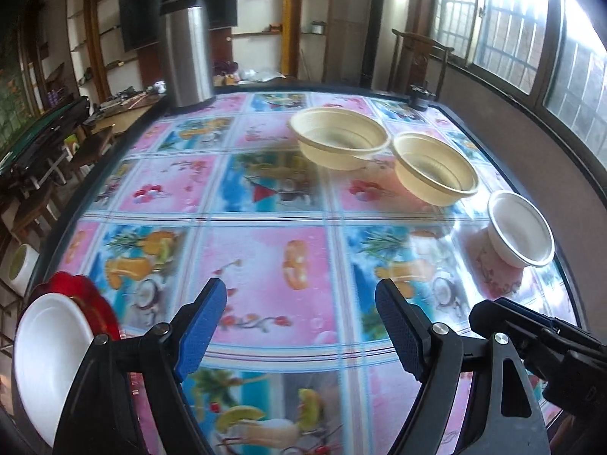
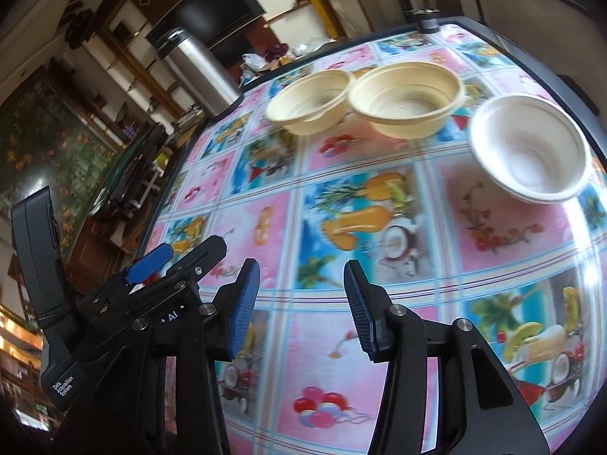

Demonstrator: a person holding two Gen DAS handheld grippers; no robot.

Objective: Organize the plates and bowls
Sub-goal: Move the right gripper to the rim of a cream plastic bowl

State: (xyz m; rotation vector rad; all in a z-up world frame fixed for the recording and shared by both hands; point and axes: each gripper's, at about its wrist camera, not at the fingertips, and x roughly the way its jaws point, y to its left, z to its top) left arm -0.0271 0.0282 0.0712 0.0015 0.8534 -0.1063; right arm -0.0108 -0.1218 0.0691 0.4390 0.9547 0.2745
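Two cream bowls (image 1: 339,138) (image 1: 436,168) stand side by side at the far right of the table, the nearer one tilted against its neighbour. A white bowl (image 1: 519,229) sits nearer, by the right edge. A white plate (image 1: 49,360) lies on a red scalloped plate (image 1: 91,303) at the near left edge. My left gripper (image 1: 301,292) hangs open above bare cloth, well short of the bowls. The right wrist view shows the cream bowls (image 2: 311,102) (image 2: 408,98) and white bowl (image 2: 529,148) ahead. My right gripper (image 2: 301,269) stands open with nothing between its fingers, and the left gripper (image 2: 178,259) is beside it.
A tall steel thermos (image 1: 186,49) stands at the table's far left corner. A small dark object (image 1: 421,98) sits at the far right edge. A bright patterned cloth (image 1: 265,197) covers the table. Chairs and low furniture crowd the left side; windows line the right.
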